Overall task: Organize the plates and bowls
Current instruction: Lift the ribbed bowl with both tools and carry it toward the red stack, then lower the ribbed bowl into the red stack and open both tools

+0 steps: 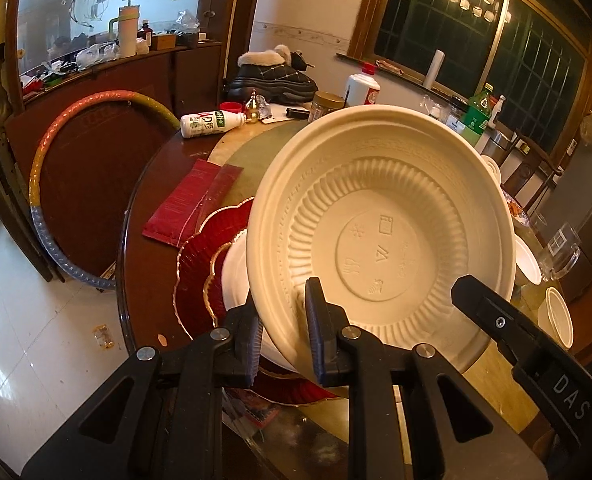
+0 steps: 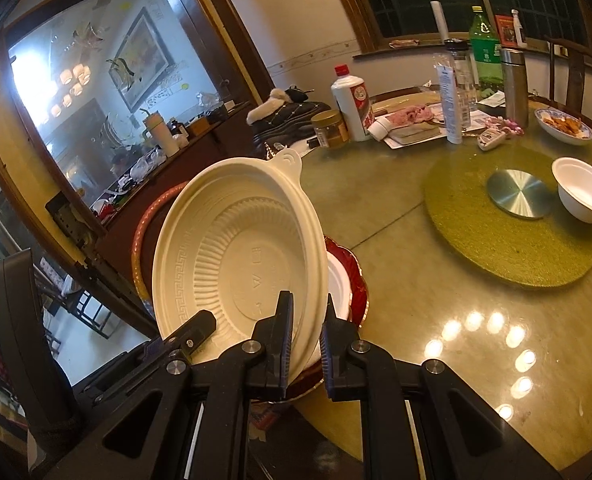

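A cream ribbed bowl (image 1: 380, 232) hangs tilted over the table, its inside turned toward both cameras. My left gripper (image 1: 282, 300) is shut on its lower left rim. My right gripper (image 2: 308, 304) is shut on the rim's right side (image 2: 312, 264). Each view shows the other gripper at the bowl's far edge: the right one (image 1: 492, 316) and the left one (image 2: 200, 326). Beneath the bowl lies a stack of red gold-edged plates (image 1: 200, 264) with a white dish (image 1: 234, 276) on top, mostly hidden.
A white bowl (image 2: 586, 190) stands on the green turntable mat (image 2: 512, 248) beside a metal disc (image 2: 518, 194). Two more white bowls (image 1: 558, 316) sit at the right. Bottles and jars (image 2: 352, 100) crowd the far side. Red packets (image 1: 192, 204) lie near the table edge (image 1: 132, 240).
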Motion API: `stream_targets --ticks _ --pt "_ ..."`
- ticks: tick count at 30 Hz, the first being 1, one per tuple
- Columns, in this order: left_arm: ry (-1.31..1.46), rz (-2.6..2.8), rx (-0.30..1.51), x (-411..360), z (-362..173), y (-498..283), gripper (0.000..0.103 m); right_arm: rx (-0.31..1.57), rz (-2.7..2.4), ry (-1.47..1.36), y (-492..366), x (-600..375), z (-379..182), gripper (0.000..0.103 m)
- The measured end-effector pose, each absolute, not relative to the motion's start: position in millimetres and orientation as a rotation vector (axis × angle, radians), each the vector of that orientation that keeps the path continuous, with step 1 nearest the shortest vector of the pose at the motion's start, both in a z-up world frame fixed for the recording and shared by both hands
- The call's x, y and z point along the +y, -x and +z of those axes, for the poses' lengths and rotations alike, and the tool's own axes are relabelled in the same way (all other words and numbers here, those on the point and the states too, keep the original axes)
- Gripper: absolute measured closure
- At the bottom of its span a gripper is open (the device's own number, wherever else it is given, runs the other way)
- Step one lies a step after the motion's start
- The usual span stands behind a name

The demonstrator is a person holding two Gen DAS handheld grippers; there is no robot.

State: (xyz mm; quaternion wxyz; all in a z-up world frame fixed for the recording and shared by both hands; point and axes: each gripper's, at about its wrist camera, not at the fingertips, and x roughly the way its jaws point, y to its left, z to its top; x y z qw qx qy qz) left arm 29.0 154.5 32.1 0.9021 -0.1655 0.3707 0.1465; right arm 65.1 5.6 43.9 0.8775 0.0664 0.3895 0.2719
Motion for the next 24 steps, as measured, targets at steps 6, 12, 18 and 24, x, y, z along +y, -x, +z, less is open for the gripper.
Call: stream_targets --ticks 6,12,18,24 --pt "0.338 0.306 0.756 162.5 41.4 -32.4 0.084 0.803 0.579 -0.119 -70.6 20.1 54.6 0.091" --pt "0.355 0.305 0.814 171.0 31.7 -37.1 0.084 0.840 0.594 -0.123 -80.6 28.7 47.2 0.091" --pt "0.334 0.317 0.864 170.4 15.8 -40.3 0.084 0.915 0.601 -0.151 -90.1 28.0 22.2 0.091" --pt "0.331 0.321 0.887 170.4 7.1 -39.4 0.084 0.944 0.597 -0.153 -92.7 29.4 10.8 0.091"
